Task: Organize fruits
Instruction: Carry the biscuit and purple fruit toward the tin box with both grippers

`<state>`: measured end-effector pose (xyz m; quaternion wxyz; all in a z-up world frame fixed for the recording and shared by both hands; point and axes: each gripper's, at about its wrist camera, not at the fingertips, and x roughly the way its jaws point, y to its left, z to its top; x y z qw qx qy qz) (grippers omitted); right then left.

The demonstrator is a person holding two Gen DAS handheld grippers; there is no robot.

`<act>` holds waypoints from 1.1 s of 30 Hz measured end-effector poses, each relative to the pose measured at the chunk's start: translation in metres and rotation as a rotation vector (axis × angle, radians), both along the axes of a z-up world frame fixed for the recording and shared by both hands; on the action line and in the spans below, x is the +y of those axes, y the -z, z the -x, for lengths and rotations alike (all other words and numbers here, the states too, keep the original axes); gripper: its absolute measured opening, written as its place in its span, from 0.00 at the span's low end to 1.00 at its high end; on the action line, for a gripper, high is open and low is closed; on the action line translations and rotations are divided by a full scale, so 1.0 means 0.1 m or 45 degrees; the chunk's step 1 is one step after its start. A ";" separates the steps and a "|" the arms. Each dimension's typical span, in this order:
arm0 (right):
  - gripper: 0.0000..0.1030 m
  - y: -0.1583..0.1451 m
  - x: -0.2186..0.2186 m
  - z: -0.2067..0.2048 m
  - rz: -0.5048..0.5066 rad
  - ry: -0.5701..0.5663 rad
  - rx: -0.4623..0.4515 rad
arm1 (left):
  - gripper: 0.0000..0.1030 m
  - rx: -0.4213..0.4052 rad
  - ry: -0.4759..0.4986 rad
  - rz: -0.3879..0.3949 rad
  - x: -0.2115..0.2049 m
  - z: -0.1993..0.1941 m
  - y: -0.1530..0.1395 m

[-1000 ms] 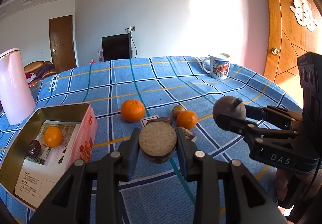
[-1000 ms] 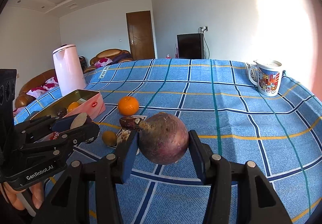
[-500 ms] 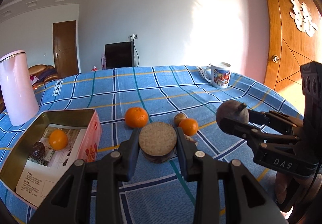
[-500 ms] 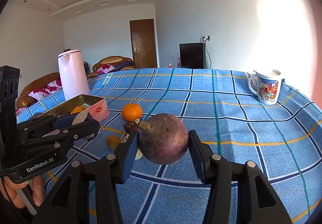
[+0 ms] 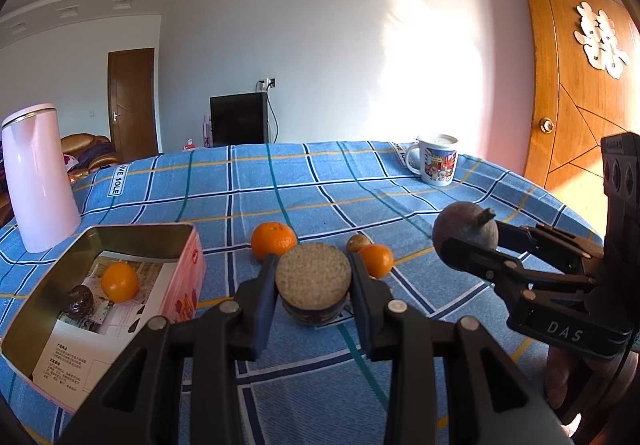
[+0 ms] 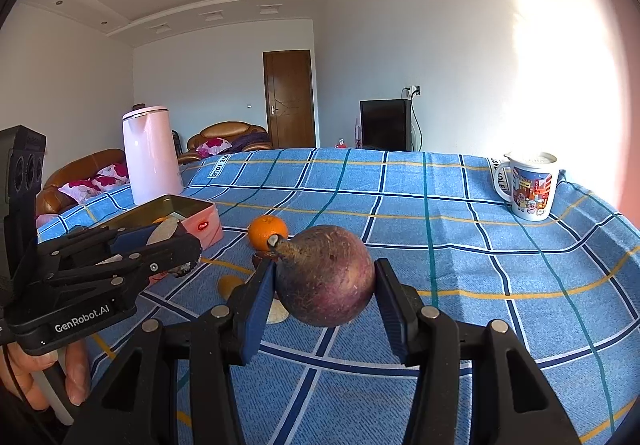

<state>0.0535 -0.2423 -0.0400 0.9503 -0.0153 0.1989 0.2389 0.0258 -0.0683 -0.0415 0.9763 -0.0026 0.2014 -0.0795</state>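
My left gripper (image 5: 314, 285) is shut on a halved dark fruit (image 5: 313, 279), pale cut face toward the camera, above the blue checked tablecloth. My right gripper (image 6: 326, 285) is shut on a round purple fruit with a stem (image 6: 326, 275); it also shows in the left wrist view (image 5: 464, 235). An open pink tin (image 5: 188, 273) at the left holds an orange (image 5: 119, 281) and a dark fruit (image 5: 80, 299). An orange (image 5: 274, 239), a smaller orange (image 5: 376, 260) and a small brown fruit (image 5: 357, 243) lie on the cloth beyond the left gripper.
A pink kettle (image 5: 38, 181) stands behind the tin at the far left. A printed mug (image 5: 436, 161) stands at the far right of the table. The table edge curves away on the right, near a wooden door (image 5: 568, 85).
Both grippers have lifted with their fruits still held; the table and its objects sit lower and farther in both views.
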 end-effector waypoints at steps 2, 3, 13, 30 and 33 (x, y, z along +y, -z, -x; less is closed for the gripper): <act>0.50 0.00 0.00 0.01 -0.004 -0.001 -0.010 | 0.35 -0.008 -0.001 -0.001 0.00 0.01 -0.01; 0.50 -0.01 0.00 0.02 -0.004 -0.004 -0.014 | 0.35 -0.011 -0.001 0.000 0.00 0.01 -0.01; 0.50 -0.01 0.00 0.05 0.001 -0.013 -0.047 | 0.35 -0.053 -0.010 0.014 0.02 0.06 -0.04; 0.50 -0.03 0.02 0.10 0.000 -0.032 -0.075 | 0.35 -0.083 -0.022 0.053 0.10 0.08 -0.07; 0.50 -0.04 0.03 0.08 0.004 -0.042 -0.060 | 0.35 -0.074 -0.035 0.056 0.14 0.08 -0.07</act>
